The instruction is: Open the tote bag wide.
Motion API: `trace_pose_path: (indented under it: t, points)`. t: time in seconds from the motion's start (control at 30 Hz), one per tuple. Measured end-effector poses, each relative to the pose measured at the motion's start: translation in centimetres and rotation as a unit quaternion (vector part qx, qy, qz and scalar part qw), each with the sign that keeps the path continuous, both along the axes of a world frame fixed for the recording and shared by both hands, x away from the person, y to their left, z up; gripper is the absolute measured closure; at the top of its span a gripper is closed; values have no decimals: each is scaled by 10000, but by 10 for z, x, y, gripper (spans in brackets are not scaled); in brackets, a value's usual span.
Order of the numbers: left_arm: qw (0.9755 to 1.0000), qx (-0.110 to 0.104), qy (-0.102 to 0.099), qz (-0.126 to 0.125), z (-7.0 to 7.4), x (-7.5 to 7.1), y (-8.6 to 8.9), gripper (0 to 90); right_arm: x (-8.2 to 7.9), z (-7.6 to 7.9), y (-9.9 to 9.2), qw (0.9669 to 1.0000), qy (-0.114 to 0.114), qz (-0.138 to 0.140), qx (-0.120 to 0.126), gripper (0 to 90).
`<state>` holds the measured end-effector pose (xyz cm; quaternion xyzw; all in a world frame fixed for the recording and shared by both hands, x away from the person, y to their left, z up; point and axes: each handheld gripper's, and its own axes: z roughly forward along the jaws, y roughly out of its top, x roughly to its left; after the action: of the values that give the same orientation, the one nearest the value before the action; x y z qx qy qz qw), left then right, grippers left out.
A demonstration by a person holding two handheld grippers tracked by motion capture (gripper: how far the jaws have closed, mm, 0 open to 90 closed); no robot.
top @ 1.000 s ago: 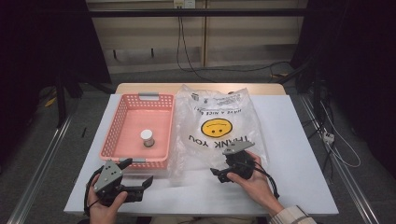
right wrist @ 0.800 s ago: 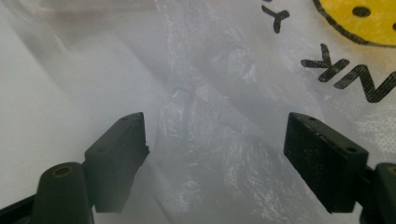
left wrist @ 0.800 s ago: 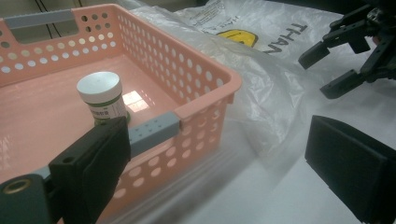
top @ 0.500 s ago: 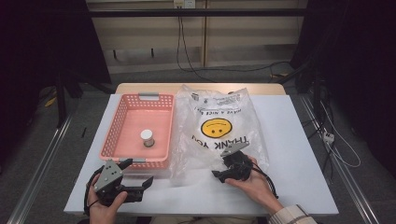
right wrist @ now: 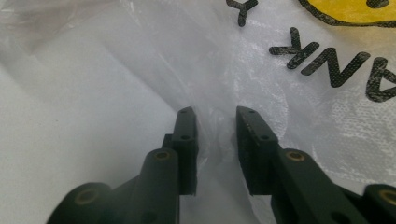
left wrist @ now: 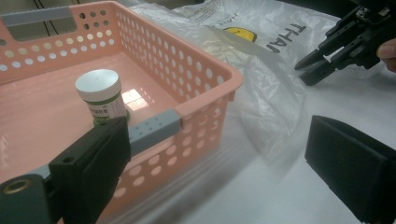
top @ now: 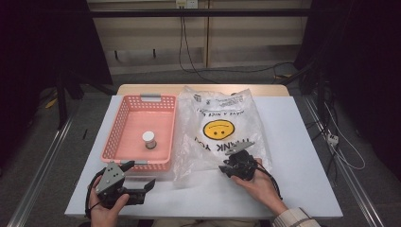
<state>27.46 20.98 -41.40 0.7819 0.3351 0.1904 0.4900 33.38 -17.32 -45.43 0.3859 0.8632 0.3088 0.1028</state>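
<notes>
My right gripper [top: 226,169] sits on the near edge of the plastic bag [top: 222,123], fingers narrow and just been closing w/ a fold of film between them, gap still visible. Left gripper [top: 142,175] at 7 o'clock, fingers wide, nothing in them, just beside the pink basket [top: 124,118] rim. Bare tabletop [top: 302,142] at 3 o'clock.

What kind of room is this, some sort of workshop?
Probably a lab recording bench: a white table in a dark, curtained room with loose cables on the floor, and a person holding a camera-bearing claw in each hand.
</notes>
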Motion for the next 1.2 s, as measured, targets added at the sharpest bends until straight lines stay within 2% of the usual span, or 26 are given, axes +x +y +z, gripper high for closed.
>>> trace_pose_path:
  t: [0.1,0.13,0.2,0.33,0.6,0.67,0.7,0.93,1.2]
  points:
    - [10000,8,-6,-16,0,0,0,66,3,-1,-3,9999,44,-111,108,879]
    - [10000,8,-6,-16,0,0,0,66,4,-1,-4,9998,75,-129,162,900]
    - [10000,-6,-4,-20,0,0,0,66,4,-1,-5,9996,86,-168,199,900]
    - [10000,-12,17,-5,0,1,0,66,2,0,-3,9997,45,-224,116,900]
    - [10000,-37,12,13,0,0,1,66,-2,11,-13,9992,-180,-328,150,900]
    - [10000,-30,5,11,0,0,1,66,-2,13,-15,9989,-222,-361,193,900]
    - [10000,-28,-3,9,0,0,1,66,-3,19,-17,9982,-359,-390,279,900]
    - [10000,-39,2,22,0,0,2,66,-3,36,-21,9954,-658,-390,578,900]
    - [10000,-31,-2,29,0,1,2,66,-2,42,-19,9924,-910,-300,776,900]
